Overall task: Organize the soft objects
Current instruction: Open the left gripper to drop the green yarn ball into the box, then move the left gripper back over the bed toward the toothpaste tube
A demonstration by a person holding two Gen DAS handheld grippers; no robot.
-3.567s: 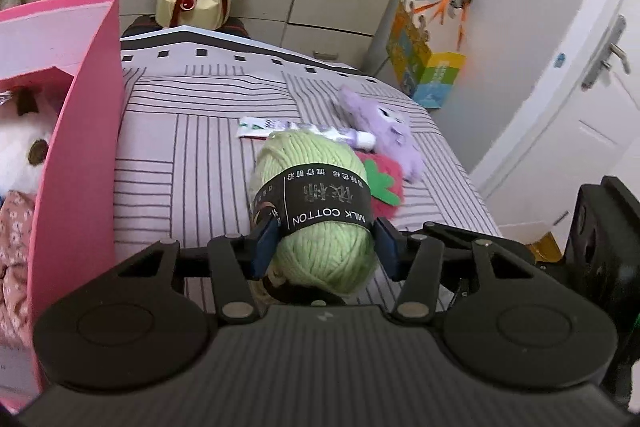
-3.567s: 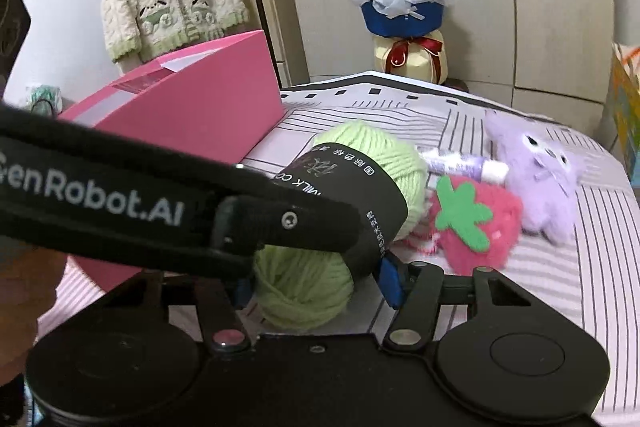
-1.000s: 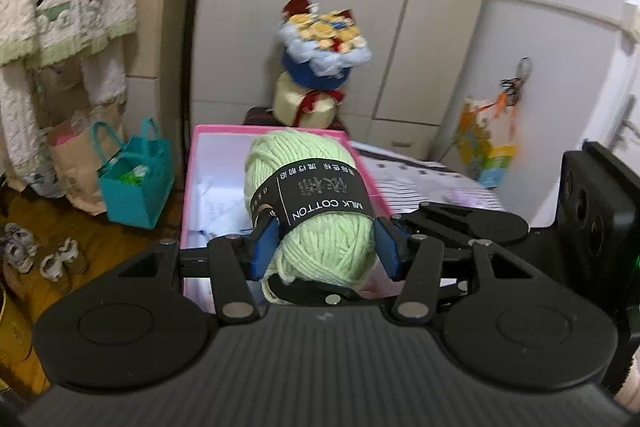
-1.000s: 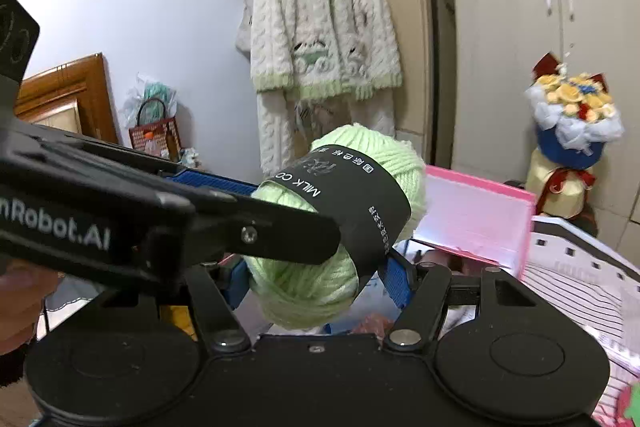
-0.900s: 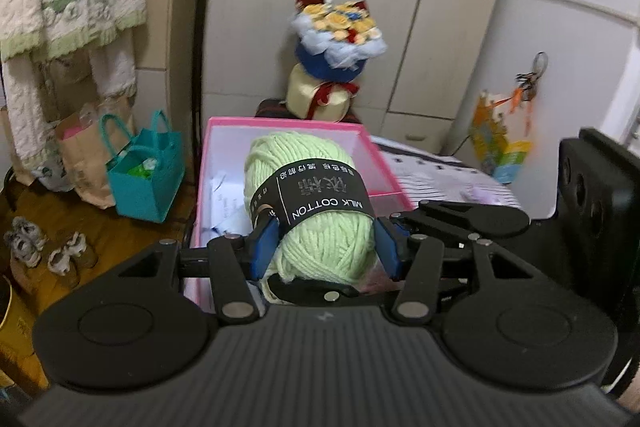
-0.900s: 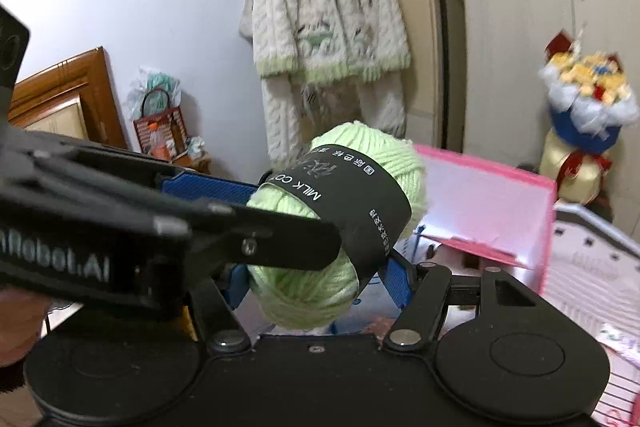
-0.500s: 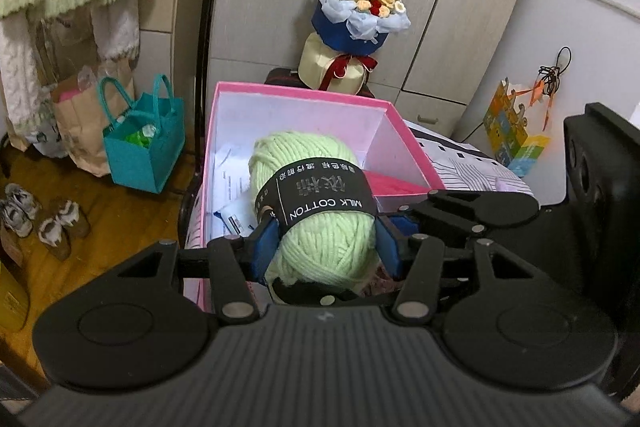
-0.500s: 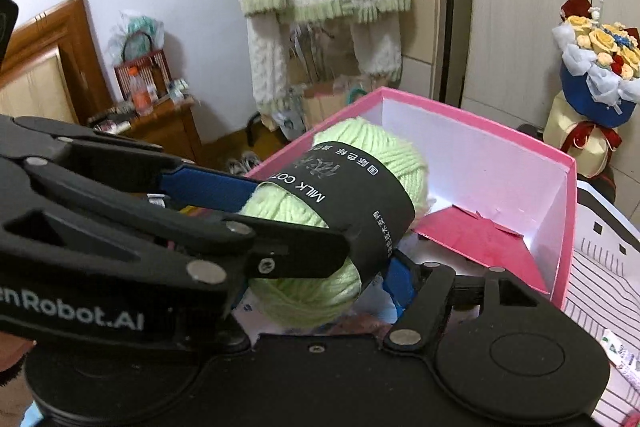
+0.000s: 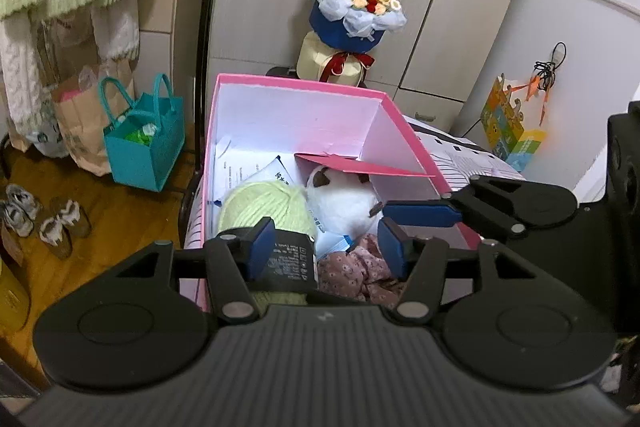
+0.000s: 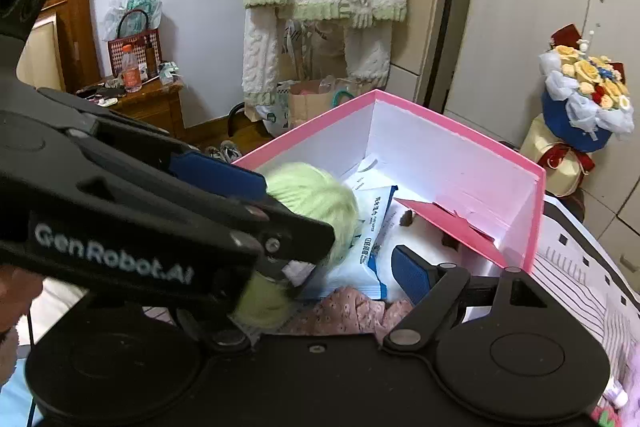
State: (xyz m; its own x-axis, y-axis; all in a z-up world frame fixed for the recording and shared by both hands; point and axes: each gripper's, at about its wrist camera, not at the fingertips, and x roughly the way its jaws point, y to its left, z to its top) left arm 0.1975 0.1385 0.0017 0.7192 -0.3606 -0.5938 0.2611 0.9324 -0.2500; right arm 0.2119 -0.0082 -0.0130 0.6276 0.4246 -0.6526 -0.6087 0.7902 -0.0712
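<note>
The light green yarn ball (image 9: 264, 203) with its black label lies inside the pink box (image 9: 296, 83), at the box's left side. My left gripper (image 9: 326, 247) hangs just above it, jaws opening; the yarn sits low beside the left pad and the right pad is well clear of it. In the right wrist view the yarn (image 10: 316, 203) is blurred. My right gripper (image 10: 320, 279) is over the box with jaws opening and nothing gripped. Its left finger is hidden behind the left gripper's body (image 10: 160, 227). One right-gripper finger (image 9: 420, 213) shows in the left wrist view.
The box also holds a white plush toy (image 9: 340, 203), a floral pink cloth (image 9: 352, 271), papers and a folded pink flap (image 9: 360, 167). A bouquet (image 9: 356, 11) stands behind it, a teal bag (image 9: 140, 147) and shoes on the floor at left, the striped bed (image 9: 480, 163) at right.
Both grippers have let go of the yarn and their jaws have spread. The yarn has dropped into the left side of the pink box. Both views now look lower into the box.
</note>
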